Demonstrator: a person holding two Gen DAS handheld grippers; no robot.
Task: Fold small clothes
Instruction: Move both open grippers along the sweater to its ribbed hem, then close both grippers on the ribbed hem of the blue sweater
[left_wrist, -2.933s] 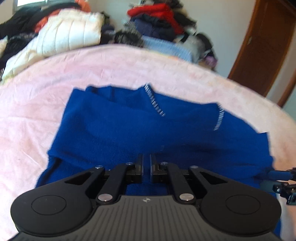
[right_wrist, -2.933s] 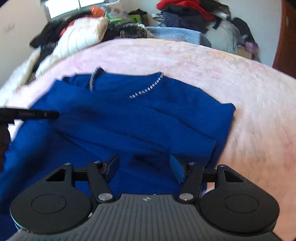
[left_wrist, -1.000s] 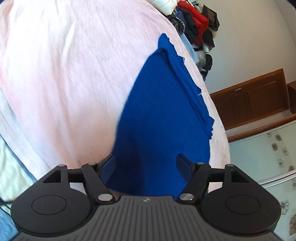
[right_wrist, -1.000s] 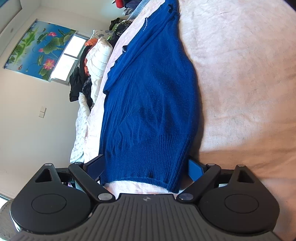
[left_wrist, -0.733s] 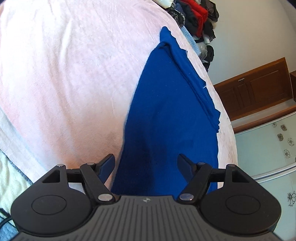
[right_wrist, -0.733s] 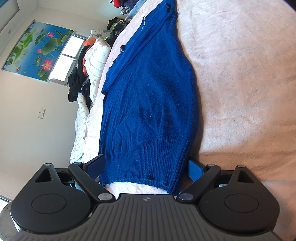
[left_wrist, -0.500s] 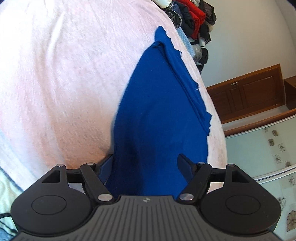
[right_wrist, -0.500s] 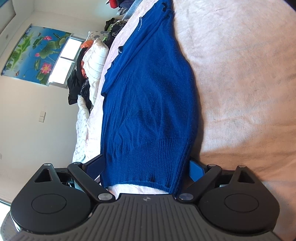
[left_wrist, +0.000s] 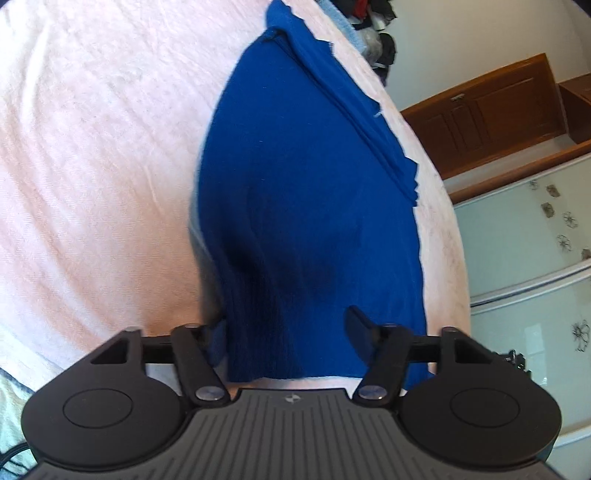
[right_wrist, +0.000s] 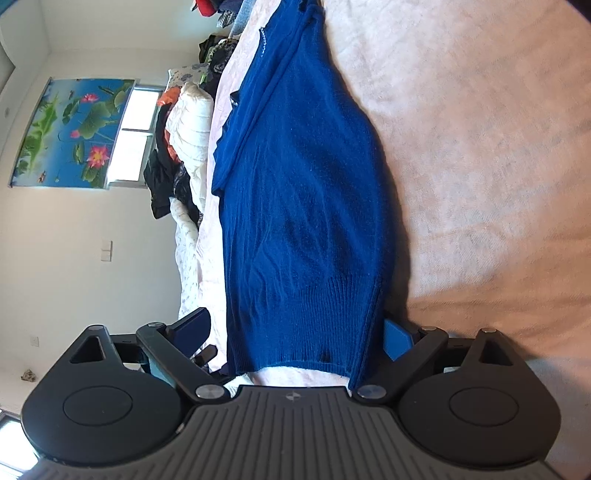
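Note:
A blue knit sweater lies flat on the pink bedspread, sleeves folded in along its far side. My left gripper is open, its jaws straddling one corner of the ribbed hem, one finger under the cloth edge. In the right wrist view the same sweater runs away from me; my right gripper is open, jaws either side of the other end of the hem. Neither gripper pinches the cloth.
The pink bedspread spreads wide to the side. A heap of clothes and a white quilt lies at the far end of the bed. A wooden cabinet and glass panels stand beyond the bed edge.
Since 2.9 s ago both grippers let go, turned sideways and came down to the hem. In the last second the left gripper slid in closer, and its side of the hem has bunched up.

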